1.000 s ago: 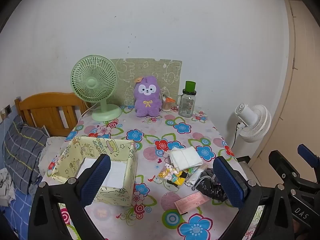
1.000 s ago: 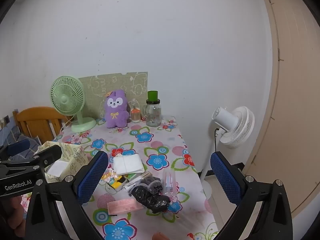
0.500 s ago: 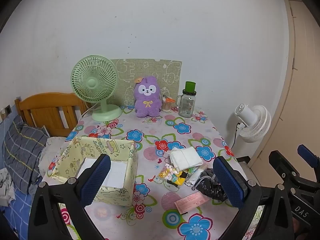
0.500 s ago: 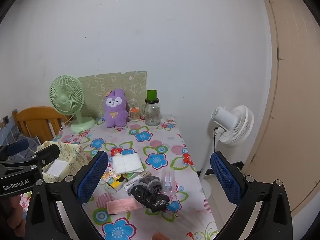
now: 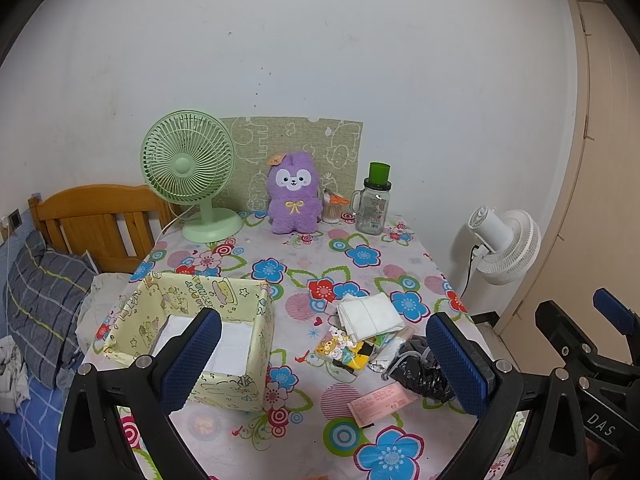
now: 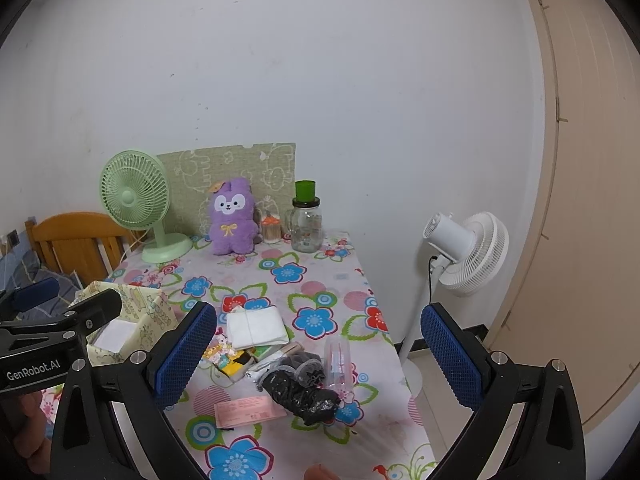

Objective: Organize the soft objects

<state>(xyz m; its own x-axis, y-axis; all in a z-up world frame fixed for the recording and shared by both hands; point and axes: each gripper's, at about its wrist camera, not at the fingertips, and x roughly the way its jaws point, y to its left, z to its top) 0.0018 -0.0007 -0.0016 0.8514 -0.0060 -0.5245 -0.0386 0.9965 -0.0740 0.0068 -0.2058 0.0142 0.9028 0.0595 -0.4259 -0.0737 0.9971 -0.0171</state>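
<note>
Both tools held high over the near edge of the worktop (image 5: 404, 264), neither touching anything. Left tool (image 5: 324, 360): jaws spread wide, nothing between them. Right tool (image 6: 320, 356): same, wide apart and empty. Judged: a survey pose ahead of the first pick, nothing sorted yet.

Soft items: a loose pile at mid-worktop, just right of the box (image 5: 192, 336).
- white folded cloth (image 5: 370, 316) on top at the far side of the pile
- black crumpled bag (image 6: 300, 392) at the near right
- small cartoon-print packet (image 5: 340, 350), partly under the cloth
- purple plush (image 5: 294, 200) upright at the far edge against the green board (image 5: 296, 148), well apart from the pile

The box sits open-topped under the left tool, with something white and flat at its bottom. It is probably the destination, which would explain the left tool's station above it and the right tool's above the pile.

Around:
- green fan (image 5: 190, 176) left of the plush
- jar (image 5: 374, 204) with a green cap to its right
- pink slip (image 6: 248, 408) and a clear plastic piece (image 6: 339, 360) beside the bag
- white fan (image 6: 466, 252) on the floor off the right edge
- chair (image 5: 96, 220) and bedding to the left

Obstructions: pile items overlap, so lifting the cloth may drag the packet. The jar and fan flank the plush closely.
</note>
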